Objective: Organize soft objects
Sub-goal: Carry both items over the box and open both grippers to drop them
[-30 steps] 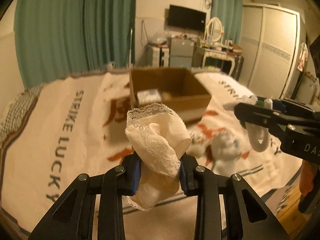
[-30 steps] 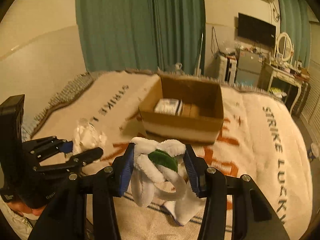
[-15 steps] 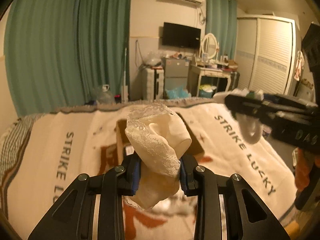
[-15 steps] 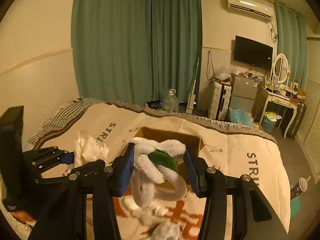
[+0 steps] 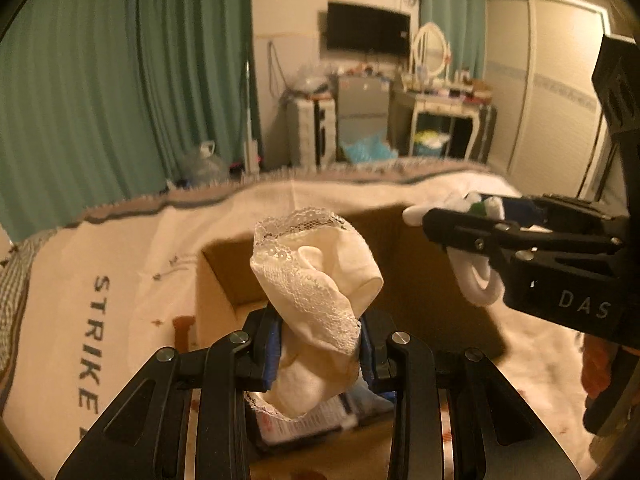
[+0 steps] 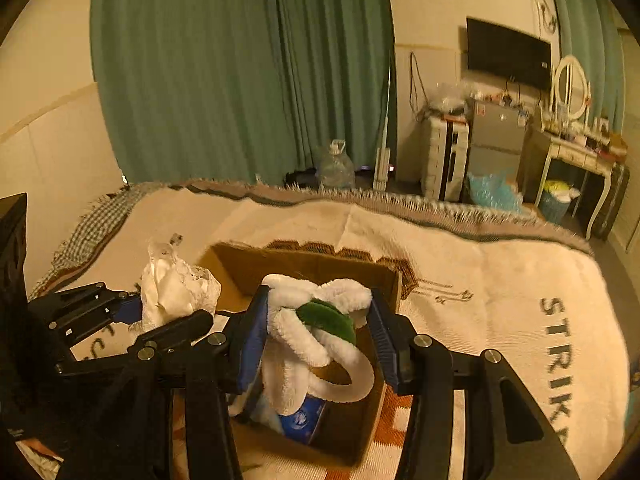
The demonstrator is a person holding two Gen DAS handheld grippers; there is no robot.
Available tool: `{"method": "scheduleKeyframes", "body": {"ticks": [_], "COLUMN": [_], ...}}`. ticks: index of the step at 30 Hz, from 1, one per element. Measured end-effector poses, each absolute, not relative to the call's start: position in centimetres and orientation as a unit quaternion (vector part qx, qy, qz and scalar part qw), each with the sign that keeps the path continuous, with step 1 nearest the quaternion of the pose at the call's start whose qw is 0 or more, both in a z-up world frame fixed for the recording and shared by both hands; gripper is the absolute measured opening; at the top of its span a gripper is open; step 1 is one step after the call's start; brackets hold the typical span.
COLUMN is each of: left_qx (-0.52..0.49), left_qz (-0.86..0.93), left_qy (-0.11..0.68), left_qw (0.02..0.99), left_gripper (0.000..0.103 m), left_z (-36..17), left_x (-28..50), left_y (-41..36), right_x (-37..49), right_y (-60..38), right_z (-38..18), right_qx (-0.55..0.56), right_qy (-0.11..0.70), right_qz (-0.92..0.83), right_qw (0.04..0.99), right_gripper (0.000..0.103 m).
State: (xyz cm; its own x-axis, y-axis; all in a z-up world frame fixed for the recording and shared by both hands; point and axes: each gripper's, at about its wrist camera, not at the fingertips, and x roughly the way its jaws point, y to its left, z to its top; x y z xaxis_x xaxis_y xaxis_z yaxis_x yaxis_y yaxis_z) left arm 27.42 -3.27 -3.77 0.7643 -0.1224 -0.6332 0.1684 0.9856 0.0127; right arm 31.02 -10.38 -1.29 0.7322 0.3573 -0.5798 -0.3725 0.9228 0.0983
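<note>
1. A cream woven bedspread point(image 6: 460, 280) with a grey fringed edge and the dark printed words "STRIKE" covers the bed across both views; its orange pattern shows near the lower edge of the right wrist view.
2. Teal pleated curtains point(image 6: 240, 68) hang behind the bed, and further right a black wall-mounted television point(image 6: 508, 54) sits above cluttered furniture.
3. An open brown cardboard box point(image 6: 320, 264) rests on the bedspread, directly below both tools. A blue-and-white packet point(image 6: 302, 416) lies inside on its floor.
4. The left gripper point(image 5: 318, 354), black with blue pads, is closed firmly on a cream lace-trimmed fabric sock point(image 5: 316, 276). The sock's lace cuff stands up above the fingers and its toe end hangs below them, over the box interior. In the right wrist view the same gripper point(image 6: 172, 312) appears at the left, its bundle held over the box's near-left corner.
5. The right gripper point(image 6: 316, 336) is clamped on a white fluffy plush headband with a green leaf-shaped patch point(image 6: 316, 320). The band is bunched between the pads, and one loop droops down into the box opening. In the left wrist view this gripper point(image 5: 472, 216) reaches in from the right, with the headband's loop point(image 5: 476, 288) dangling beneath its fingers above the box's right side.
6. A clear plastic water jug point(image 6: 336, 162) stands on the floor beyond the bed's fringe, beside the curtains.
</note>
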Motion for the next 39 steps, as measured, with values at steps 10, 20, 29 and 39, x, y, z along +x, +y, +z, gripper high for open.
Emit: {"method": "scheduleKeyframes", "body": {"ticks": [10, 20, 29, 39], "left_qx": [0.039, 0.049, 0.063, 0.052], "left_qz": [-0.046, -0.033, -0.032, -0.028], "left_qy": [0.364, 0.314, 0.245, 0.182], "left_qw": [0.930, 0.948, 0.967, 0.982], "left_gripper": [0.051, 0.059, 0.088, 0.092], "left_z": [-6.4, 0.1, 9.3, 11.7], "left_x": [30.0, 24.9, 16.8, 5.1], "left_y": [-3.6, -3.5, -4.4, -3.6], "right_x": [34.4, 29.4, 19.0, 8.5], "right_y": [-9.9, -11.8, -13.7, -15.4], "right_z": [-5.2, 1.1, 11.3, 12.2], "right_qx": [-0.019, -0.023, -0.034, -0.038], "right_qy": [0.323, 0.286, 0.225, 0.223], "right_qz": [0.210, 0.181, 0.146, 0.127], "right_qw": [0.923, 0.941, 0.963, 0.966], "right_gripper": [0.057, 0.081, 0.091, 0.102]}}
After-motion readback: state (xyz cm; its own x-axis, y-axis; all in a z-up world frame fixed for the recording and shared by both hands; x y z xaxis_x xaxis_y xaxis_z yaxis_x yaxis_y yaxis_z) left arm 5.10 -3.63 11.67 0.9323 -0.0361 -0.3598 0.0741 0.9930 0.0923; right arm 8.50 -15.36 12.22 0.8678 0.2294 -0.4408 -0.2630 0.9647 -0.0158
